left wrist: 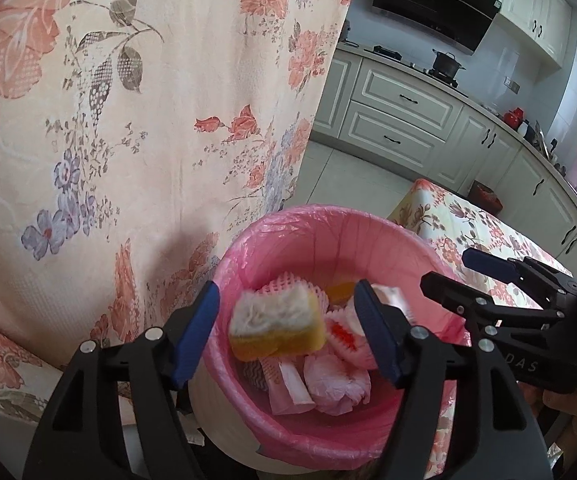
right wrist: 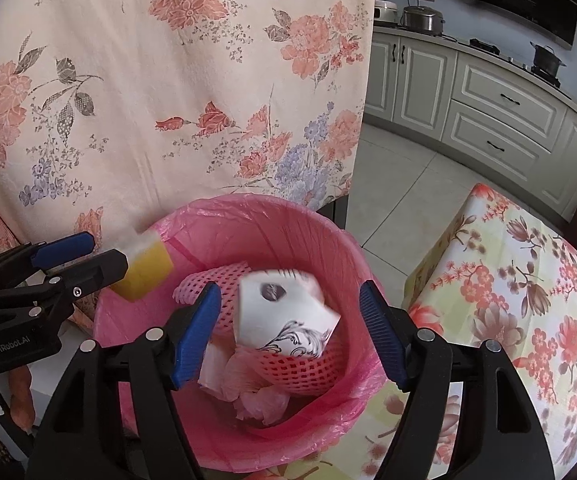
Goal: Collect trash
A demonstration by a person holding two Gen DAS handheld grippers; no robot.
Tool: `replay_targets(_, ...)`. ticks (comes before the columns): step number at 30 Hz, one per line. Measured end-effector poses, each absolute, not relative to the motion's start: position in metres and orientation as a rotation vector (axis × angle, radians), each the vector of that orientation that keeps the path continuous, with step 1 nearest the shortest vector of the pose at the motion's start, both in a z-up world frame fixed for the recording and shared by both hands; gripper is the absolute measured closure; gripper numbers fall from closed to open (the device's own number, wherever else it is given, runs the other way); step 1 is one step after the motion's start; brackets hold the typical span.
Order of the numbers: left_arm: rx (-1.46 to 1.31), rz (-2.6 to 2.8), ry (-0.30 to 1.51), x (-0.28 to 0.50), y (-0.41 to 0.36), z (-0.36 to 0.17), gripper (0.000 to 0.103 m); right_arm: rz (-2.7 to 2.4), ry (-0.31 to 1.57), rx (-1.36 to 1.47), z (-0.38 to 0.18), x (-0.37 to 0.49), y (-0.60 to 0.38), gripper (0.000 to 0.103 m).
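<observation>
Pink-lined bin [left wrist: 328,236] gapes under both wide-open, empty grippers [left wrist: 288,332] [right wrist: 290,332]; falling sponge [left wrist: 276,326] near nine o'clock rim may bounce out.

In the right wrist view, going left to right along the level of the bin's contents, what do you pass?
Left gripper → yellow sponge → pink foam net → white printed carton → bin's right rim → floral-covered stool.
</observation>
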State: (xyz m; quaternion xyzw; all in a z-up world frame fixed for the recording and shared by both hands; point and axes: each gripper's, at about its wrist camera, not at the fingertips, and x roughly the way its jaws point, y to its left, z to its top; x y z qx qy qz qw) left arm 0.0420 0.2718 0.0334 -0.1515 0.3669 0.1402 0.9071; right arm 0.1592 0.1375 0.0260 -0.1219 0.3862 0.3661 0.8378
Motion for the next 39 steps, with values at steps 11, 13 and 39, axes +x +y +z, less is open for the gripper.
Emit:
replay_targets(11, -0.314, 0.302, 0.752, 0.014, 0.261, 0.04, 0.022, 0.774, 0.778, -0.225, 0.039, 0.14, 0.117, 0.032)
replay_targets(13, -0.309, 0.31, 0.757, 0.008, 0.258, 0.04, 0.017, 0.774, 0.772, -0.217, 0.042, 0.134, 0.112, 0.032)
replay_targets(39, -0.232, 0.311, 0.792, -0.028, 0.226, 0.037, 0.005, 0.745, 0.715, -0.184, 0.048, 0.08, 0.058, 0.026)
